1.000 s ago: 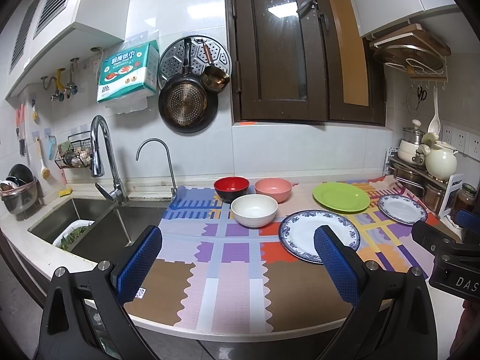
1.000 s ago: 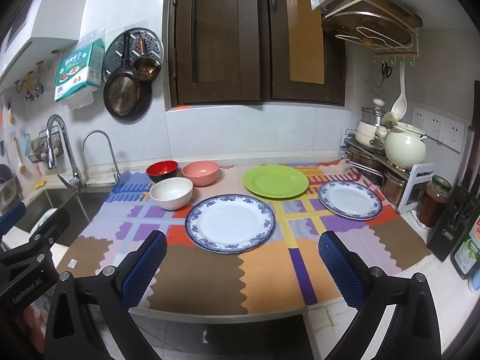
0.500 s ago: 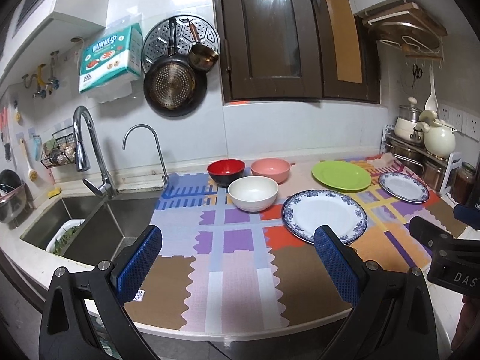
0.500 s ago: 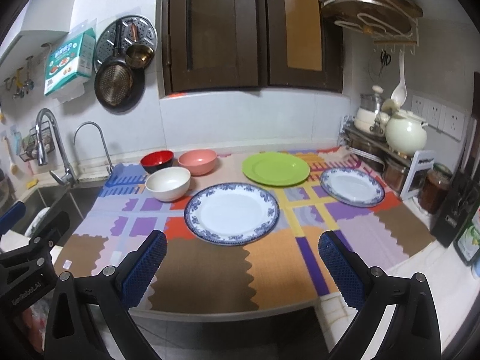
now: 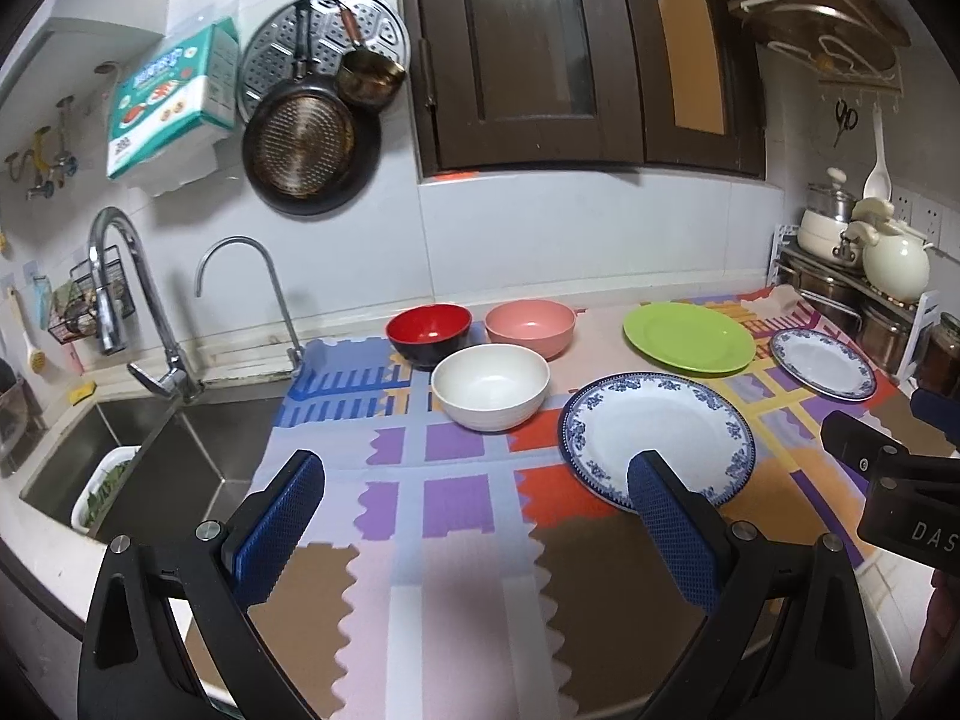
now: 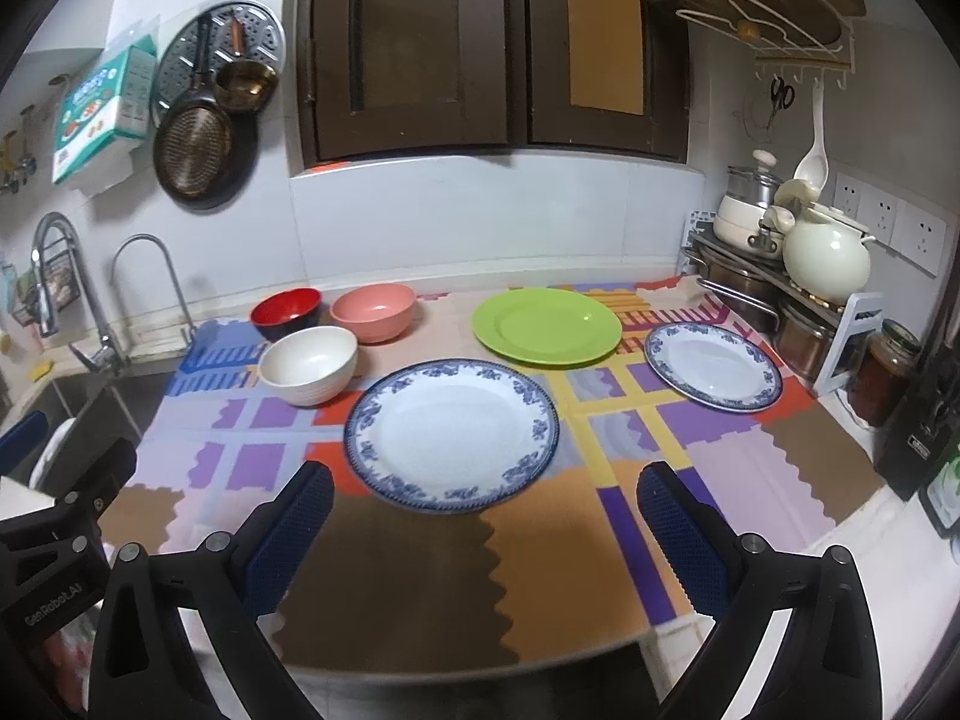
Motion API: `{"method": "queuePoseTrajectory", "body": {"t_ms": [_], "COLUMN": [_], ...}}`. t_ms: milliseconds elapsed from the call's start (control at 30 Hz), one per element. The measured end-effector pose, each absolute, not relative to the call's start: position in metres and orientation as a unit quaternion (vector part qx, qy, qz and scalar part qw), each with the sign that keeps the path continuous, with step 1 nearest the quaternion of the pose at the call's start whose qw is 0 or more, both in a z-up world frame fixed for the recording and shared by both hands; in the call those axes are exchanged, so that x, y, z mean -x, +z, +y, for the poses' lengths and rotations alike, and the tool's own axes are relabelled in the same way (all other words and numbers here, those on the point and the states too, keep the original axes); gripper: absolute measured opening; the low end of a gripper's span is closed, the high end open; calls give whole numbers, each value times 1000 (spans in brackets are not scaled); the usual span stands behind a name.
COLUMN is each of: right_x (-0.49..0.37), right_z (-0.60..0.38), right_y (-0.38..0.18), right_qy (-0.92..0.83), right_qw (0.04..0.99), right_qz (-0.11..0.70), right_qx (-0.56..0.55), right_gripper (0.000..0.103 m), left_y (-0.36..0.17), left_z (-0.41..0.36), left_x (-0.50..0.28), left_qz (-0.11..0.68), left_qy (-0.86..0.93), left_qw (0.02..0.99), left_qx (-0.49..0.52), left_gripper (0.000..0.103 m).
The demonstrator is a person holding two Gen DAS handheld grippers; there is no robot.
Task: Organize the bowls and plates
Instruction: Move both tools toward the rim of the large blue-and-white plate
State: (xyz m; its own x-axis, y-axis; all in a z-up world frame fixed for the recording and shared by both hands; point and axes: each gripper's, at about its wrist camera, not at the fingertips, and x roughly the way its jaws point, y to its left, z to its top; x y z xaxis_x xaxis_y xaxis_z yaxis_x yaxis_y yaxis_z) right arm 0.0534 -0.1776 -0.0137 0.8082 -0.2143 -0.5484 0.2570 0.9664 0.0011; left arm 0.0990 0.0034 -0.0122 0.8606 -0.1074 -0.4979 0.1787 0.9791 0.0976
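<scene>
On the patchwork mat stand a white bowl (image 5: 491, 385) (image 6: 309, 364), a red bowl (image 5: 429, 331) (image 6: 285, 312) and a pink bowl (image 5: 530, 327) (image 6: 372, 311). To their right lie a large blue-rimmed plate (image 5: 657, 429) (image 6: 452, 432), a green plate (image 5: 688, 337) (image 6: 546, 326) and a smaller blue-rimmed plate (image 5: 823, 363) (image 6: 713, 365). My left gripper (image 5: 477, 516) is open above the mat's front, short of the white bowl. My right gripper (image 6: 486, 522) is open too, just in front of the large plate. Both are empty.
A sink (image 5: 144, 450) with two taps (image 5: 120, 300) lies left of the mat. Pans hang on the wall (image 5: 312, 144). A rack with pots and a cream kettle (image 6: 825, 252) stands at the right, with a jar (image 6: 888, 369) beside it. The counter's front edge (image 6: 420, 681) is near.
Both grippers have moved forward over the counter and tilted down a little, so bowls and plates look nearer. Nothing on the mat has moved.
</scene>
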Motion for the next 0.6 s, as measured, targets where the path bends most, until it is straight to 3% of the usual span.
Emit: {"method": "queuePoseTrajectory", "body": {"t_ms": [600], "right_x": [-166], "right_z": [-241], "right_y": [-50], "right_qy": [-126], "right_qw": [930], "right_qz": [344], "right_qx": [-43], "right_gripper": [102], "left_y": [-57], "left_z": [-59], "left_x": [-211], "left_qz": [340], "left_qy": [-64], "left_qw": [933], "left_qx": [-96], "left_gripper": [102]}}
